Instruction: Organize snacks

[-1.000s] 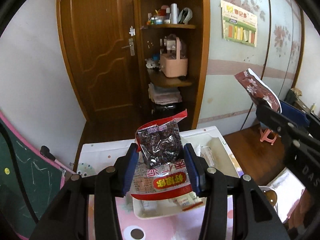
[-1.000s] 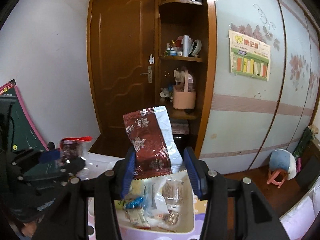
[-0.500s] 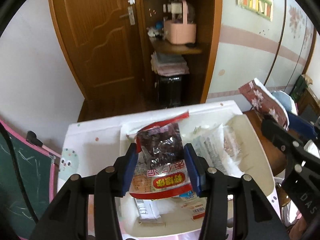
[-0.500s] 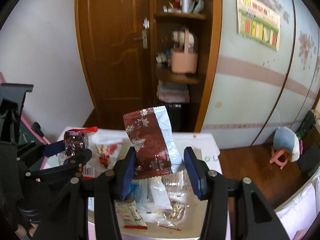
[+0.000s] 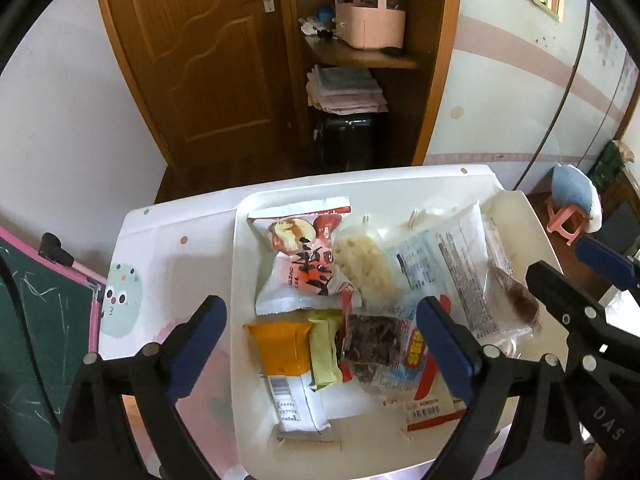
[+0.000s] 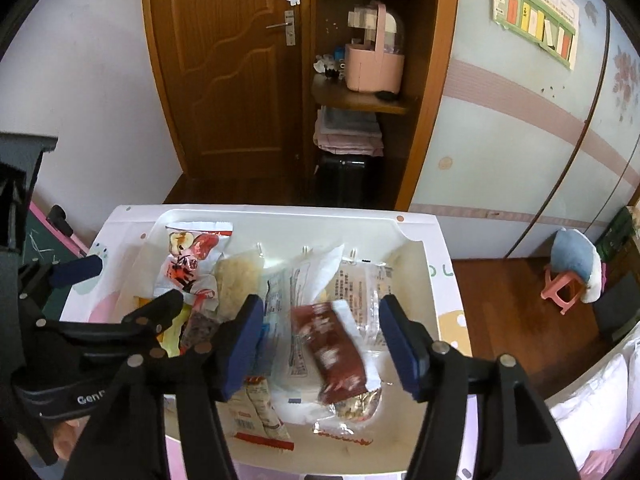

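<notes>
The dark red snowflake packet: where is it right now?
In the right wrist view the dark red packet lies in the white tray on top of clear wrappers, between the open right tool's blue fingers, apparently free of both.

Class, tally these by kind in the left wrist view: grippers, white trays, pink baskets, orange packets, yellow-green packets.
Grippers: 2 (left gripper, right gripper)
White tray: 1
Pink basket: 1
Orange packet: 1
Yellow-green packet: 1
Total: 6
</notes>
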A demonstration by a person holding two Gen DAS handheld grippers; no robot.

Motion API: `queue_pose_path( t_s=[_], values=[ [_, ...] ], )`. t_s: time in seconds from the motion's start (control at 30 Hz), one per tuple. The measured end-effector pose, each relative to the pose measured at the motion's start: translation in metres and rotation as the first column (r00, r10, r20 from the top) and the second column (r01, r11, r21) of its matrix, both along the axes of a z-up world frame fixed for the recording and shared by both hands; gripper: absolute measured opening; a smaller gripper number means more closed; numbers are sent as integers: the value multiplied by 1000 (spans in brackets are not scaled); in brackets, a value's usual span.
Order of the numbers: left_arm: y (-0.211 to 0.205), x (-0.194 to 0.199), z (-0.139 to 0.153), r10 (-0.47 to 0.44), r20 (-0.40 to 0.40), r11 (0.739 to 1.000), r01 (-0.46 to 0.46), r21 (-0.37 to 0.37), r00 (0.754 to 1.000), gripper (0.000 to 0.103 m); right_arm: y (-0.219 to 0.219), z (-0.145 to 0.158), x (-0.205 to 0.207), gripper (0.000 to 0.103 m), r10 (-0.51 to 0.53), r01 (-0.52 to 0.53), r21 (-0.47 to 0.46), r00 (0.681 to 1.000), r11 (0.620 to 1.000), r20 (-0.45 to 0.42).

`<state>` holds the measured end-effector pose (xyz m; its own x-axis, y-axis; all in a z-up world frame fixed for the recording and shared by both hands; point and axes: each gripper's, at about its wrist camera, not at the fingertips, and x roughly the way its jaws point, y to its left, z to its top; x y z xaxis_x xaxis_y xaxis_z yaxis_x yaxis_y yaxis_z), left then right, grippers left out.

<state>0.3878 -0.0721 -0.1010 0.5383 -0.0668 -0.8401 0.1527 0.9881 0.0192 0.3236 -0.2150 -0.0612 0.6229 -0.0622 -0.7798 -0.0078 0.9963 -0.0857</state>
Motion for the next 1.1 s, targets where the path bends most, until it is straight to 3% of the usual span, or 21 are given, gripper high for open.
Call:
queue_pose_path(
  t_s=[0.27, 0.57, 0.8, 1.1],
  values=[
    [4, -9, 9, 14, 1, 1000, -14, -12, 1000, 102, 0, 7, -3, 62, -7, 7, 14, 1000, 1000, 12],
    [6, -37, 34, 5, 36, 1000, -5, 1, 999, 102, 0, 25, -23, 62, -9, 8, 31, 999, 999, 32],
    [14, -87, 71, -4, 81, 1000, 5, -10, 997, 102, 7, 59, -66, 62, 4, -8, 48, 996, 999, 84],
    [34, -191, 109, 21, 147, 1000, -21, -3, 989, 102, 19, 91, -160, 68, 23, -38, 89, 987, 995, 160]
  ],
)
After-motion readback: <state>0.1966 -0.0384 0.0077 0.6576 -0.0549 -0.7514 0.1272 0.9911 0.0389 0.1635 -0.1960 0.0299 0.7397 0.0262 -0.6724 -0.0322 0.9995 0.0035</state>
